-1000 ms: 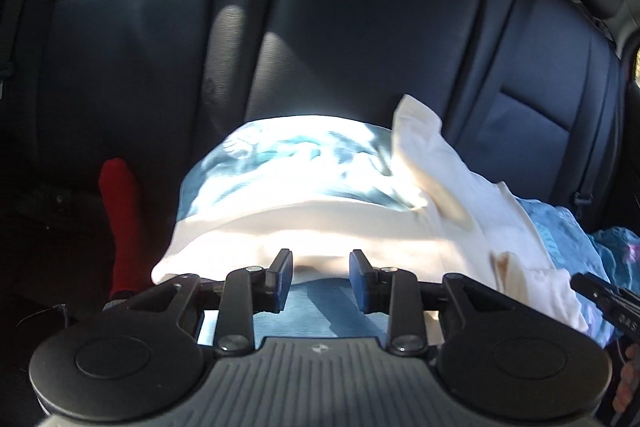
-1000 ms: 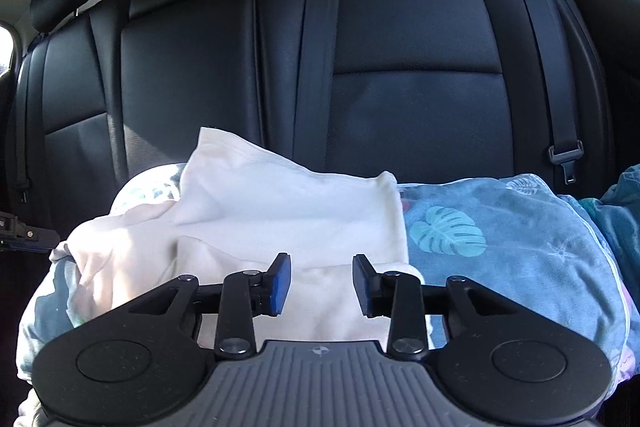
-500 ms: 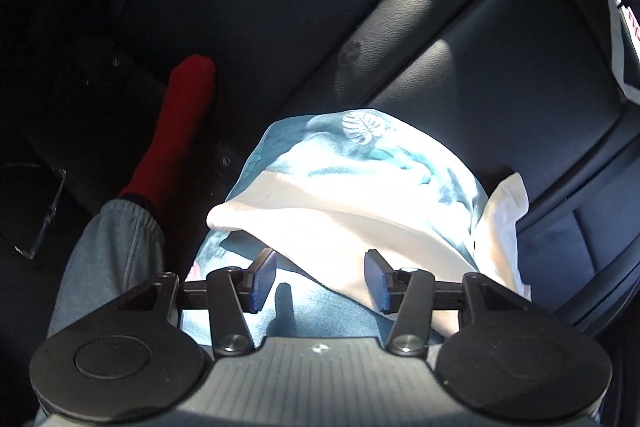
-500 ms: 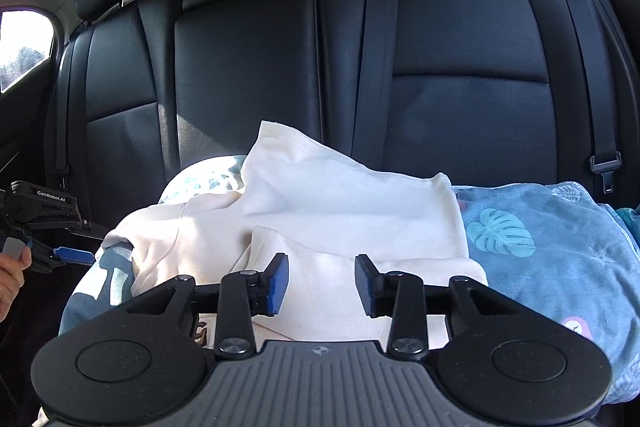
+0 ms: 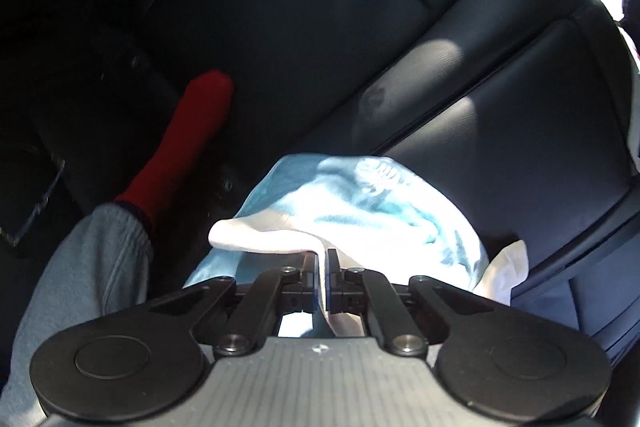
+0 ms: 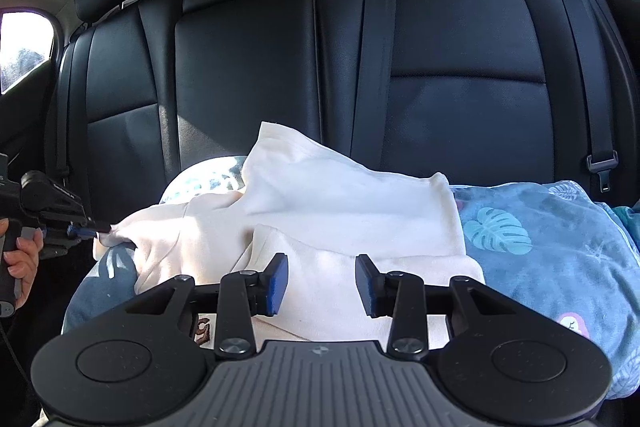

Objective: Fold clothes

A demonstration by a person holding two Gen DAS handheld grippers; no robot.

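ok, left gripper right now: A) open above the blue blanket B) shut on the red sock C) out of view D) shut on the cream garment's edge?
D: the left gripper has its jaws pinched together on the edge of the cream garment, which the right wrist view confirms at that garment's left end.

So our left gripper [image 5: 322,259] has its jaws pinched nearly together on a bit of the cream garment [image 6: 340,195], tilted downward. In the right wrist view our left hand [image 6: 18,259] wraps its handle. Our right gripper [image 6: 322,281] sits level, jaws wide apart, gripping nothing.
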